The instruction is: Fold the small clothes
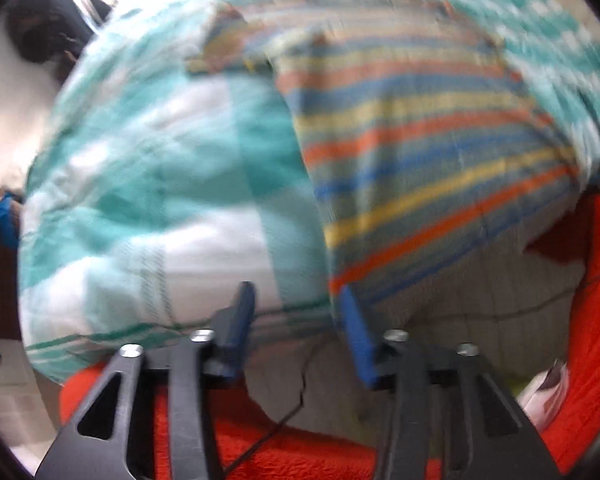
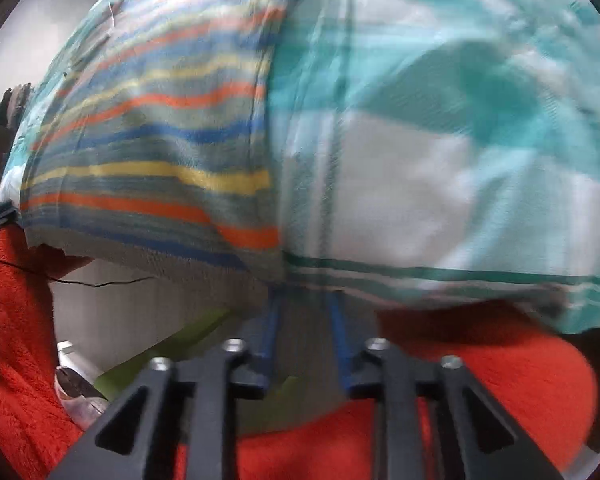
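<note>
Left wrist view is showing the left gripper pointing steeply down with its blue pads standing moderately apart and nothing clamped between them; the near hem corner of the striped small shirt is lying just beside the right-hand pad, apparently touching it, though blur is preventing a firm reading. The shirt is resting flat on a teal-and-white checked cloth, which is draped over a table whose pale top is showing below the hem; an orange blanket is lying below that. The shirt's long axis is running away from both cameras, hem nearest, collar and sleeves farthest. Right wrist view is showing the right gripper with its pads set narrowly apart, tips reaching the near cloth edge at the seam where the shirt's side edge is meeting the checked cloth; whether fabric is sitting between the pads cannot be determined. The shirt is lying ahead and to the right of the left gripper, ahead and to the left of the right gripper, so each gripper is attending one hem corner; neither is clearly nearer.
</note>
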